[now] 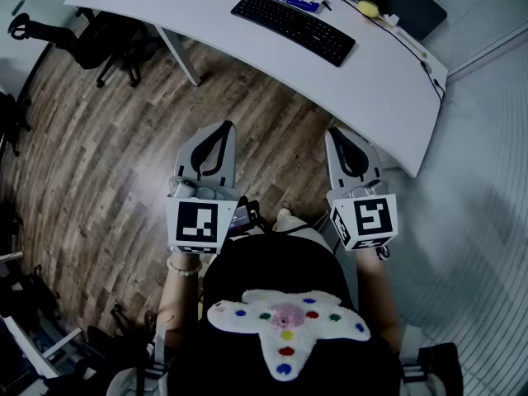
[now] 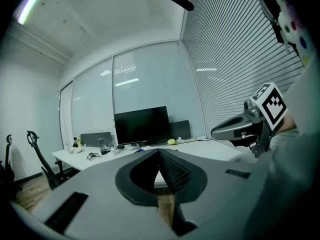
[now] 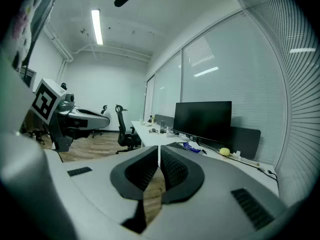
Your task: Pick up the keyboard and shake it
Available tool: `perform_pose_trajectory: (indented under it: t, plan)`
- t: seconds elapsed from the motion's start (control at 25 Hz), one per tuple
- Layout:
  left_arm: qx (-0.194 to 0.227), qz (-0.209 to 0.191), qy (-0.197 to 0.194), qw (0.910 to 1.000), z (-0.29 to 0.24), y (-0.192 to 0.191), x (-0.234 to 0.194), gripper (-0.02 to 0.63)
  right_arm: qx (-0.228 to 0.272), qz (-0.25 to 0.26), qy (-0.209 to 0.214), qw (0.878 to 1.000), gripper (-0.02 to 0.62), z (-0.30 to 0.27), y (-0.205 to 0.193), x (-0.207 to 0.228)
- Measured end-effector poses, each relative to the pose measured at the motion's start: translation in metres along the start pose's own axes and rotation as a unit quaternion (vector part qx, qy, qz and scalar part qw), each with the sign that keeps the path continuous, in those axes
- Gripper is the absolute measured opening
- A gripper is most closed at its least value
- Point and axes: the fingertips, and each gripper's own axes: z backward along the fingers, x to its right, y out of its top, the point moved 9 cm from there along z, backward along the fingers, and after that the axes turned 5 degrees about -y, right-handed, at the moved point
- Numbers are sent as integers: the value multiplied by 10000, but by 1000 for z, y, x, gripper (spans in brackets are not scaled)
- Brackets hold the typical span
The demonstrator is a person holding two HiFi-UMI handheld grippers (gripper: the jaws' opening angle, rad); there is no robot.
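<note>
Black keyboard [image 1: 293, 27] lies back from desk [image 1: 388, 81] edge; left gripper [image 1: 223, 127] and right gripper [image 1: 335, 135], pressed together, hang over open floor [image 1: 107, 155].

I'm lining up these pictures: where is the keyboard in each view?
Head view: keyboard top centre, on the white desk.
Left gripper view: not made out, likely behind the jaws.
Right gripper view: keyboard at centre, just above the jaws.
Shared landmark: yellow object on that desk.
</note>
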Motion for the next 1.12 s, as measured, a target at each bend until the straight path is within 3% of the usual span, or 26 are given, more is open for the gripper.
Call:
perform_pose_trajectory:
  t: [0.6,1.12]
  plan:
    - [66,-94,-168,9998,3,-6,-14,17,39,110,-29,9999,41,-3,4,-17]
    - [145,-176,-215,9995,20,-15,-48,17,199,-145,-176,9995,41,-14,11,-54]
